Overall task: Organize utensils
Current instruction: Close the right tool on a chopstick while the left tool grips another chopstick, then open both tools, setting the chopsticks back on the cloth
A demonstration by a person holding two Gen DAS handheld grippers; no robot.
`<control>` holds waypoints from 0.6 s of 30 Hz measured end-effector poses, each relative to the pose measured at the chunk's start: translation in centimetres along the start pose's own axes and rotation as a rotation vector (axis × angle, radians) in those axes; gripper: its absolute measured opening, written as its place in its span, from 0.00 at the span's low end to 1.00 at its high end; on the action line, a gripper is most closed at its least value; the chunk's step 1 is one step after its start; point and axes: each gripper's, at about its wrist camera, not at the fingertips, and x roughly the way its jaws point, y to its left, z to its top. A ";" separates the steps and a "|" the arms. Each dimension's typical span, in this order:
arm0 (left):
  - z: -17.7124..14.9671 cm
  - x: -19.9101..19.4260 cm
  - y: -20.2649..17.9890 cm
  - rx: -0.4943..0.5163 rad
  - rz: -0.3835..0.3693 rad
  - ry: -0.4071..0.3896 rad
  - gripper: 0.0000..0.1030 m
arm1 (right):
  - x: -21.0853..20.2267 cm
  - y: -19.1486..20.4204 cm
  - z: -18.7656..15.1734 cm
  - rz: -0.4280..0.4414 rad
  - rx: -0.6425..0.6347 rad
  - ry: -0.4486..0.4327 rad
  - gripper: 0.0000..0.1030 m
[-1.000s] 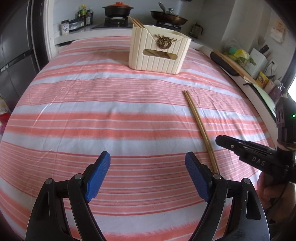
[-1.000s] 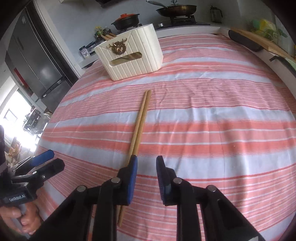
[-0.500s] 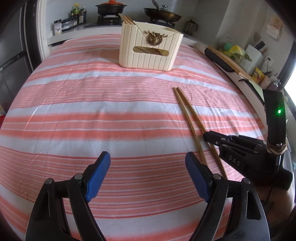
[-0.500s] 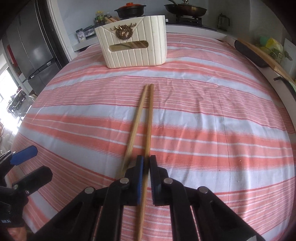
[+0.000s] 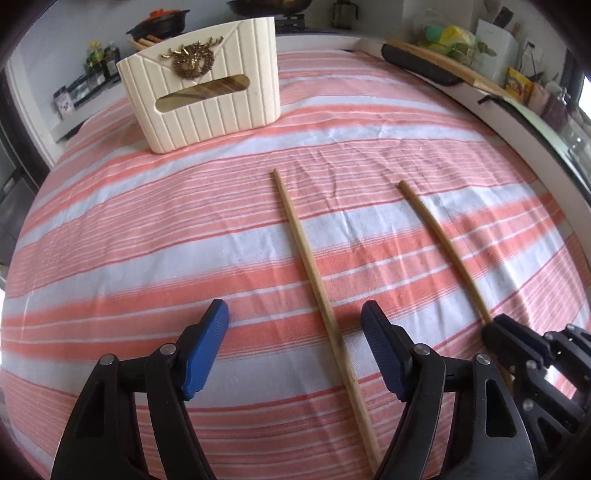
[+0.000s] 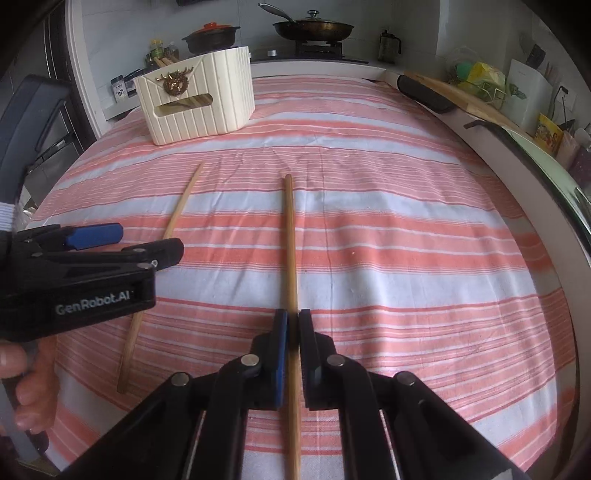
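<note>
Two wooden chopsticks lie apart on the striped cloth [image 5: 147, 229]. My right gripper [image 6: 293, 317] is shut on one chopstick [image 6: 289, 229] near its thick end; in the left wrist view this chopstick [image 5: 439, 236] runs into the right gripper [image 5: 509, 332]. The other chopstick [image 5: 306, 258] lies between the blue pads [image 5: 207, 343] of my left gripper [image 5: 295, 314], whose jaws are closing without touching it. The right wrist view has this chopstick [image 6: 177, 210] passing under the left gripper [image 6: 147, 242]. A cream ribbed holder [image 5: 207, 99] with chopsticks inside stands at the far side.
A person's hand [image 6: 22, 369] grips the left tool. Behind the holder are a dark pot [image 6: 210, 37], a frying pan [image 6: 314, 27] and small bottles [image 5: 99, 59]. A chopping board [image 6: 461, 96] and packets line the counter along the right edge.
The right gripper shut on one chopstick and drew it away to the right of its mate. The left gripper moved right until the other chopstick lay between its jaws, which narrowed.
</note>
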 end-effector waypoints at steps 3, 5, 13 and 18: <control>-0.8 -0.6 -0.1 0.019 0.016 -0.043 0.37 | -0.3 -0.2 -0.5 0.000 -0.003 -0.019 0.06; -1.0 -0.8 0.3 0.017 0.029 -0.046 0.07 | -0.2 0.0 -0.7 -0.005 -0.008 -0.037 0.06; -3.3 -2.4 4.6 -0.060 0.073 -0.055 0.05 | -0.5 0.0 -1.1 -0.007 -0.012 -0.058 0.06; -6.9 -4.2 9.3 -0.132 0.076 -0.030 0.05 | -1.0 0.3 -1.9 -0.017 -0.030 -0.056 0.06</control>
